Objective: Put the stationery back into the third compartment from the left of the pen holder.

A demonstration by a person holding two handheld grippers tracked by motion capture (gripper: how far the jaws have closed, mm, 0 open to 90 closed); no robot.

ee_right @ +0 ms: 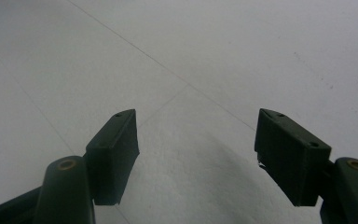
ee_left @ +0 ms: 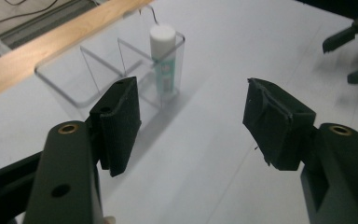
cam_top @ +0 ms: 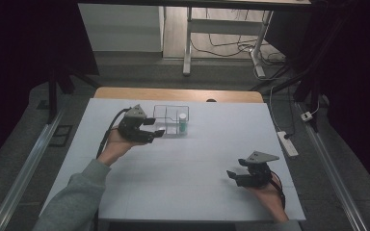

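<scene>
Okay so from where I'm sitting, the whole thing comes down to the left gripper (cam_top: 157,128) and that little white-capped tube (cam_top: 182,122). My left gripper sits near the far edge of the table (cam_top: 197,163), left of the middle, with its jaws spread wide and nothing between them. In the left gripper view the tube (ee_left: 163,58) is ahead of the jaws and a bit left of their centre line, closer to the left-hand pad than the other one.

The tube stands upright in the end compartment of a clear divided box (cam_top: 170,119), the end toward the table's right edge. Its long axis is straight up, white cap on top, greenish label below. The box itself sits close to the table's far edge, just in front of the wooden strip (cam_top: 178,94). In the high view the left jaw tips are just beside the near wall of the box, but I can't tell if they touch it.

Over on the right, my right gripper (cam_top: 235,174) is down by the near right corner, well apart from the box, also released and empty, looking at bare tabletop.

So I'd say the left hand is clearly the nearer one. My guess is the reach has to come in over the wall and close across the cap, since the clear walls block a side grab.
</scene>
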